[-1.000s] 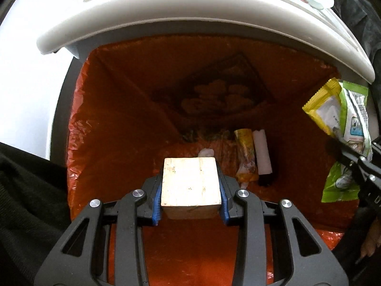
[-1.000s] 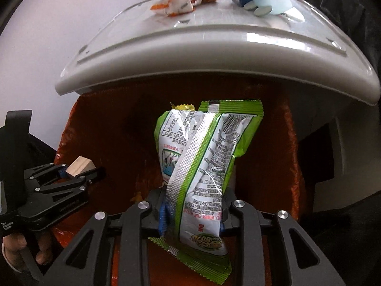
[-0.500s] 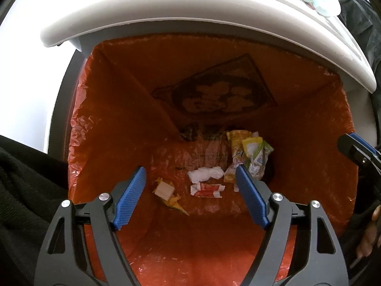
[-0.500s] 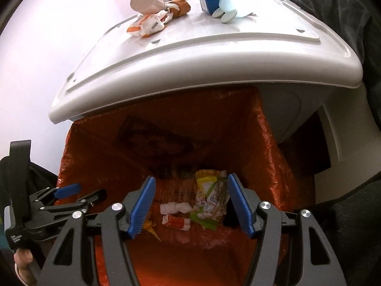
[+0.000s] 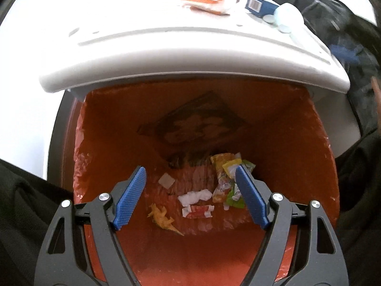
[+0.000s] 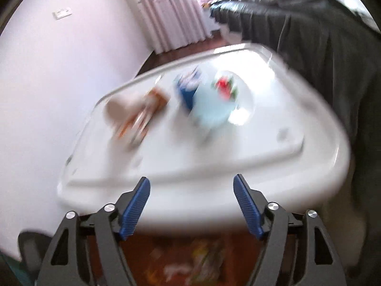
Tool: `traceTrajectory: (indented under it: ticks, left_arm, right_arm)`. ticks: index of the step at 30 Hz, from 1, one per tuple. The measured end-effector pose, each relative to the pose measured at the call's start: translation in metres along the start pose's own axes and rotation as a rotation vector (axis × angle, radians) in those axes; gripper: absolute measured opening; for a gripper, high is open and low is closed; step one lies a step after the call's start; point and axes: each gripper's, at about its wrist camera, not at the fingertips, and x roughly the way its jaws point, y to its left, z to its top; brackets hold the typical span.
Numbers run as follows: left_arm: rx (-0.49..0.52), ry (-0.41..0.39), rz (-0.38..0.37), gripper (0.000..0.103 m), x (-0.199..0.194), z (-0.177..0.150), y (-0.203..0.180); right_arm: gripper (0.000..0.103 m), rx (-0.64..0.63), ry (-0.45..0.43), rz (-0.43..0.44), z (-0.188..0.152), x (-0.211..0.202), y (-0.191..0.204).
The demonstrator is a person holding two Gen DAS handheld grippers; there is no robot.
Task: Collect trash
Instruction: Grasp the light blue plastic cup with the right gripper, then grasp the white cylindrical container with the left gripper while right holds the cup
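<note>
At the bottom of the orange-lined bin [image 5: 309,155]: the dropped trash.
A green snack wrapper [image 5: 234,191] lies at 2 o'clock from the crumpled tissue [image 5: 195,196], a pale block [image 5: 166,181] at 10 o'clock. The left tool [image 5: 190,195] and right tool [image 6: 191,205] are both spread and empty; more litter sits on the white lid [image 5: 166,47].

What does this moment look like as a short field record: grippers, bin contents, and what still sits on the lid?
left gripper: open, empty, above the bin opening
right gripper: open, empty, pointed at the lid; view motion-blurred
bin liner: orange, holds trash
bin contents: green snack packet, white tissue, red-and-white wrapper, yellow scrap
lid: white, raised over the opening
on lid: blue carton, orange-and-white wrappers, pale blue item
</note>
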Motion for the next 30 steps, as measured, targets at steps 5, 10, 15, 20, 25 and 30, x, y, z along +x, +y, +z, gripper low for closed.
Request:
traceTrajectory:
  ticks: [5, 10, 15, 20, 25, 30]
  left_arm:
    - [0.016, 0.003, 0.012, 0.076, 0.003, -0.001, 0.0]
    - [0.005, 0.015, 0.015, 0.076, 0.008, -0.003, 0.003]
    - [0.02, 0.025, 0.015, 0.076, 0.012, -0.002, 0.001]
    - [0.034, 0.023, 0.026, 0.076, 0.013, -0.002, -0.002]
    - [0.036, 0.015, 0.021, 0.076, 0.01, -0.002, -0.002]
    - [0.047, -0.023, -0.006, 0.076, -0.005, 0.009, -0.004]
  right_arm:
    - [0.071, -0.022, -0.033, -0.075, 0.051, 0.026, -0.008]
    - [0.063, -0.244, 0.001, -0.075, 0.076, 0.05, 0.012]
    - [0.051, -0.373, 0.142, -0.029, 0.088, 0.084, 0.012]
    - [0.016, -0.398, 0.156, -0.029, 0.074, 0.088, 0.016]
    - [0.011, -0.291, 0.097, 0.005, 0.066, 0.056, 0.02]
    - [0.011, -0.132, -0.061, 0.11, 0.049, -0.01, 0.015]
